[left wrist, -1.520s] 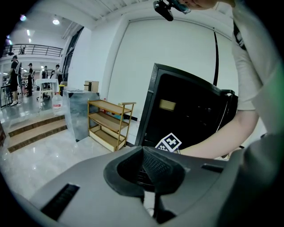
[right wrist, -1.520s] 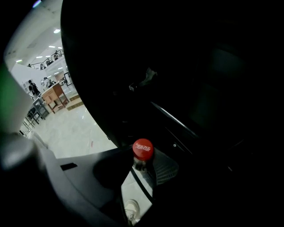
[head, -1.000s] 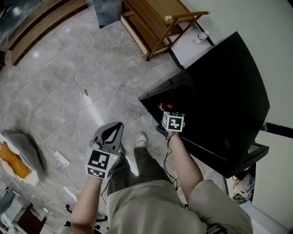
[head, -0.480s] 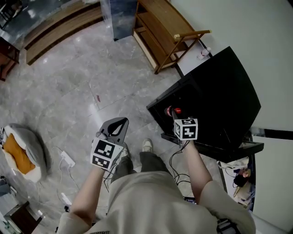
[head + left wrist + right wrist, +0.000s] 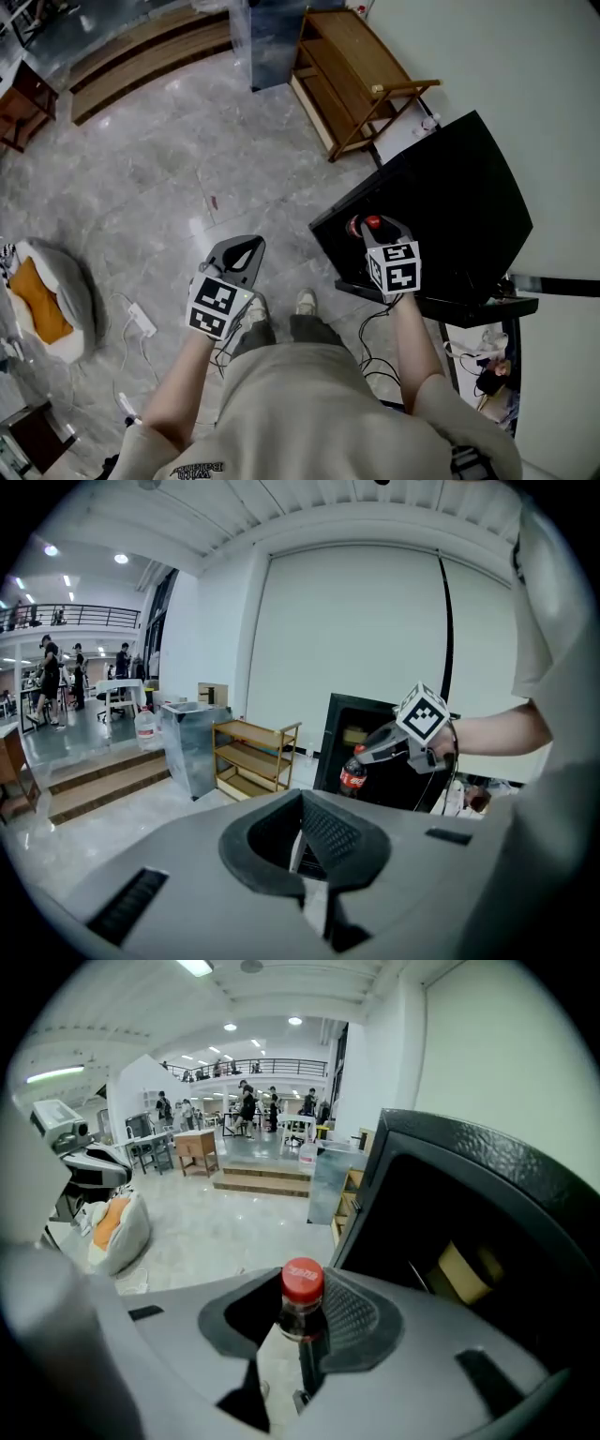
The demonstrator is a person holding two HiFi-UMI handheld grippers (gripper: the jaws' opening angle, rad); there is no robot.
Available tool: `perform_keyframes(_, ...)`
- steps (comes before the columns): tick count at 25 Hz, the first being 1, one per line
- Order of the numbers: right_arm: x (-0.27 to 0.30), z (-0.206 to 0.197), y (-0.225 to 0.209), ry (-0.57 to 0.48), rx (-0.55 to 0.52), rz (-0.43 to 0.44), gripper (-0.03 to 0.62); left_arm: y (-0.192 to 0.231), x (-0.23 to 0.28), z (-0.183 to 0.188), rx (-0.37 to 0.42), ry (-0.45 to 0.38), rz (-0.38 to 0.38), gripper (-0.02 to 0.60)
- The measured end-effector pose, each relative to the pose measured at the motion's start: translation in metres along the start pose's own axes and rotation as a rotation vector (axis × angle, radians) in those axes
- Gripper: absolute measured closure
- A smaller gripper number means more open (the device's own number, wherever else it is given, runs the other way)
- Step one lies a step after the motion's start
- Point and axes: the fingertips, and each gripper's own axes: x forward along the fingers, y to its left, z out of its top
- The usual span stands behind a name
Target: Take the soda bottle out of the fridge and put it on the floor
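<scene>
Gripping the soda bottle (image 5: 302, 1284) by its neck, my right claw (image 5: 298, 1324) is clenched on it just outside the fridge (image 5: 469, 1241) mouth. The bottle hangs roughly upright, with its cap above the claw and its body below. Bare floor (image 5: 169, 178) lies well beneath, to the claw's left. My left claw (image 5: 302, 844), closed and empty, is farther off.

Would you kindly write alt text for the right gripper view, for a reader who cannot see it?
The right gripper grips a red-capped soda bottle by its neck, beside the dark interior of the black fridge. Behind it stretches a pale, glossy floor.
</scene>
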Motion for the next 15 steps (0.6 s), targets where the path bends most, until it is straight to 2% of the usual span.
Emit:
perform_keyframes(6, 0.020, 0.015, 0.036, 0.010, -0.092, 0.083, 0.477, 0.016, -0.009, -0.013, -0.011, 0.012, 0.035, 0.575)
perform_keyframes(15, 0.081, 0.042, 0.132, 0.016, -0.203, 0.285, 0.477, 0.056, -0.034, -0.045, -0.070, 0.042, 0.139, 0.575)
